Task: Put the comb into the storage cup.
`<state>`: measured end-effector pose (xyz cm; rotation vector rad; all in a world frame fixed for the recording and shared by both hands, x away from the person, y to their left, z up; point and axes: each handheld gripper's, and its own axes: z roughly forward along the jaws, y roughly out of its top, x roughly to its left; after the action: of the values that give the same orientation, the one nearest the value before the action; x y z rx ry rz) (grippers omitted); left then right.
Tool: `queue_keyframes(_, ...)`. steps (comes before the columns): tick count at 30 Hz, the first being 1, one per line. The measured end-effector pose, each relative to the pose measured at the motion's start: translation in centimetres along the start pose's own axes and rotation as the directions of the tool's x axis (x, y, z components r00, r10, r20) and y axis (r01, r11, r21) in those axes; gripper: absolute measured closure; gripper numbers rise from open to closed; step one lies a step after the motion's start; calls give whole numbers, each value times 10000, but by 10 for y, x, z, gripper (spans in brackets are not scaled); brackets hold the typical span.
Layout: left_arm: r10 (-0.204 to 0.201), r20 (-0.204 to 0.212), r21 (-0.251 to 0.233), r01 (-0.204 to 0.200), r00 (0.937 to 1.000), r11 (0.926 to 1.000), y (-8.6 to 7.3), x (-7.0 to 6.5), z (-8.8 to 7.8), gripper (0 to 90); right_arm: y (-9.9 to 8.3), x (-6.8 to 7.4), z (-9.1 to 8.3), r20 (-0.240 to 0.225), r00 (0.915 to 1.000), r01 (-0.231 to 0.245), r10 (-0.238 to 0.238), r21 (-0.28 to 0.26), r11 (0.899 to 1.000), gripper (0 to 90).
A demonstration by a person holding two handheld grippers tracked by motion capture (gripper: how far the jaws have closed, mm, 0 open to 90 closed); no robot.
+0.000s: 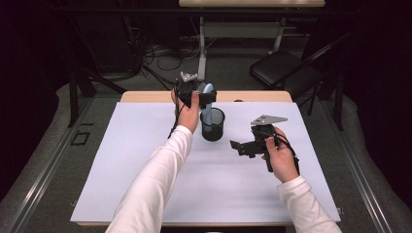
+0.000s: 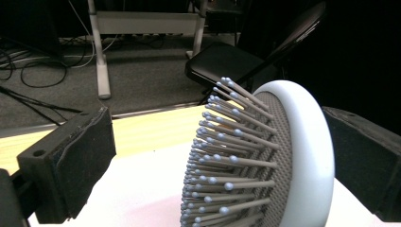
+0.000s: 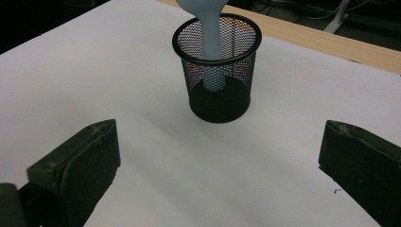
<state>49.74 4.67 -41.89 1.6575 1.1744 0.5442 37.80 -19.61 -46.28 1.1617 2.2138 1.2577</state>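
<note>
- L gripper [image 1: 197,94] up at far side of the table [image 1: 145,160], above/behind the mesh pen cup [image 1: 213,124]; hand wraps its body from the near side.
- L jaws spread wide. Hairbrush [image 2: 265,161] head sits between them: bristles face the left-hand pad w/ a clear gap, white back lies close against the right-hand pad; contact there unclear. Not pinched.
- Hairbrush = light blue/white paddle type, stands upright, handle down inside the cup, head sticking out over the rim. In the right gripper view the handle [image 3: 211,42] runs down to the cup bottom, leaning on the near rim.
- Cup: black wire mesh, round, upright on white table cover, just below L gripper.
- R gripper [image 1: 243,146] held low over the table, well apart from the cup, to its right and nearer the person; points left toward the cup.
- R jaws spread, nothing between them; the cup [image 3: 216,71] sits straight ahead of them, centred, some way off.
- Beyond L gripper: wood table edge, then a black folding chair [image 2: 227,61] on grey floor.
</note>
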Motion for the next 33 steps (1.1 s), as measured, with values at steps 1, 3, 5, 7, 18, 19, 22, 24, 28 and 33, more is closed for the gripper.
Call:
queue_keyframes(1, 20, -1, 16, -20, 10000, 10000, 0, 0, 0, 7, 0, 0, 0, 1, 10000, 0, 0, 0, 10000, 0)
queue_keyframes(3, -22, 28, -99, 22, 10000, 9999, 1, 0, -2, 7, 0, 0, 0, 4, 10000, -14, 14, 4, 10000, 0)
queue_keyframes(5, 77, -50, -133, -77, 10000, 9999, 2, 0, -3, 7, 0, 0, 0, 0, 10000, -18, 18, 3, 10000, 0)
queue_keyframes(7, 96, -72, -82, -97, 9999, 9999, 2, 1, -3, 7, 0, 0, 0, 0, 10000, -10, 10, 0, 10000, 0)
queue_keyframes(18, 157, -22, 122, -157, 9999, 9998, 1, 0, -2, 6, 0, 1, 0, 13, 10000, -17, 17, 16, 10000, 0)
queue_keyframes(19, 155, -4, 134, -155, 9999, 9998, 1, 0, -2, 7, 0, 1, 0, 5, 10000, -16, 16, 13, 10000, 0)
queue_keyframes(22, 148, 9, 200, -148, 9999, 9997, 1, 1, -2, 7, 0, 0, 0, 23, 10000, -5, 5, 8, 10000, 0)
queue_keyframes(24, 117, 21, 219, -117, 9999, 9997, 1, 1, -2, 7, 0, 1, 0, 15, 10000, -18, 18, 14, 10000, 0)
queue_keyframes(28, 127, 21, 272, -127, 9999, 9995, 2, 1, -3, 7, 0, 1, 1, 20, 10000, -1, 1, 18, 10000, 0)
queue_keyframes(33, 187, 171, 357, -193, 9997, 9992, 4, 2, -5, 7, 0, 1, 1, 15, 10000, 49, -49, 50, 10000, 0)
